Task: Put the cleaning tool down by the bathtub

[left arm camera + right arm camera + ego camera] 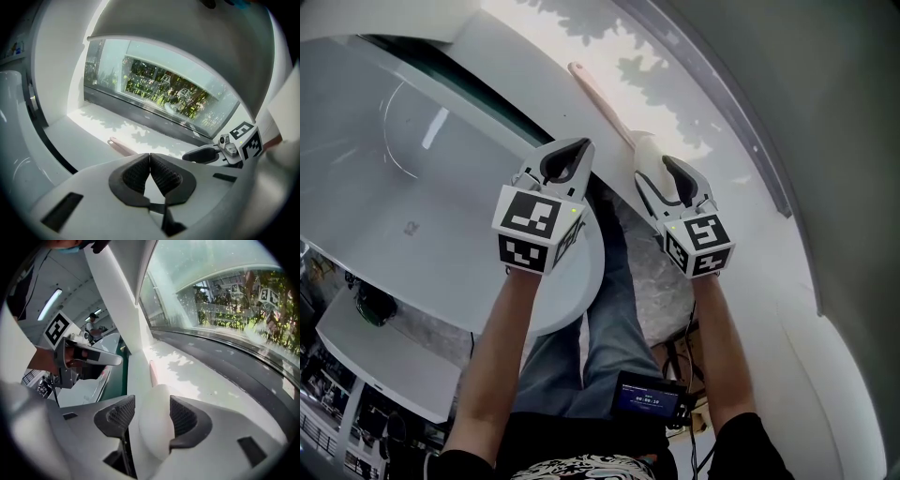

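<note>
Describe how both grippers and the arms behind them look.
The left gripper and the right gripper both have smooth white shells, with dark ribbed pads lining the jaws. Each carries a cube with black-and-white square markers at its back. The forearms are bare, and black short sleeves start above the elbows.

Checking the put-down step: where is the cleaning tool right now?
In the head view the cleaning tool lies on the white ledge right of the bathtub, its white end between the jaws of the open right gripper.
</note>
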Motion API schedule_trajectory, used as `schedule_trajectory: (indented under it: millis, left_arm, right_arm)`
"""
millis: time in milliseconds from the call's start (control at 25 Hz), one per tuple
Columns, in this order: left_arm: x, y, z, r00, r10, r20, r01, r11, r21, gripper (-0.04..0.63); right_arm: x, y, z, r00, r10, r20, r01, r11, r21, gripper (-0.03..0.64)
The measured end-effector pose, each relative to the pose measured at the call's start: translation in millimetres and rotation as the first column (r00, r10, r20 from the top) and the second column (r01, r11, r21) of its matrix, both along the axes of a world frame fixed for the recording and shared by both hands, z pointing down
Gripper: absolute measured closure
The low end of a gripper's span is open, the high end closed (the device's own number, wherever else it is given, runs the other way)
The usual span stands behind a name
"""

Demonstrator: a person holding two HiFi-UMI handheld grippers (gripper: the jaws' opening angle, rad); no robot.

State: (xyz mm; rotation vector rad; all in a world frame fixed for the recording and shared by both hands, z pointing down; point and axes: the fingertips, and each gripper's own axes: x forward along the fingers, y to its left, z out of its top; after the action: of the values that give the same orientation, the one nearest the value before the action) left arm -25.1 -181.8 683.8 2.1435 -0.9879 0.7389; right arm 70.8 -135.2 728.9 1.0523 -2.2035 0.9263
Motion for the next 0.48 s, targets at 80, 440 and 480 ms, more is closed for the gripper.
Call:
schedule_trajectory:
  millis: [80, 440, 480]
  left_arm:
    - [-2, -1, -4, 1.000, -0.002, -0.002, 0.002, 1.000, 0.005, 0.578]
    - [-10, -5, -44, 1.000, 0.008, -0.007, -0.008, 0.999, 0.054, 0.578]
    - [-11, -6, -50, 1.000, 0.010, -0.008, -0.009, 0.998, 0.063, 0.578]
  right_arm:
    - [-2, -1, -4, 1.000, -0.006, 0.003, 0.006, 1.000, 0.003, 0.374]
    - [-10, -5, -56, 1.000, 0.022, -0.001, -0.022, 0.997, 0.077, 0.376]
    - [-10, -6, -64, 1.000, 0.027, -0.004, -0.026, 0.995, 0.099, 0.376]
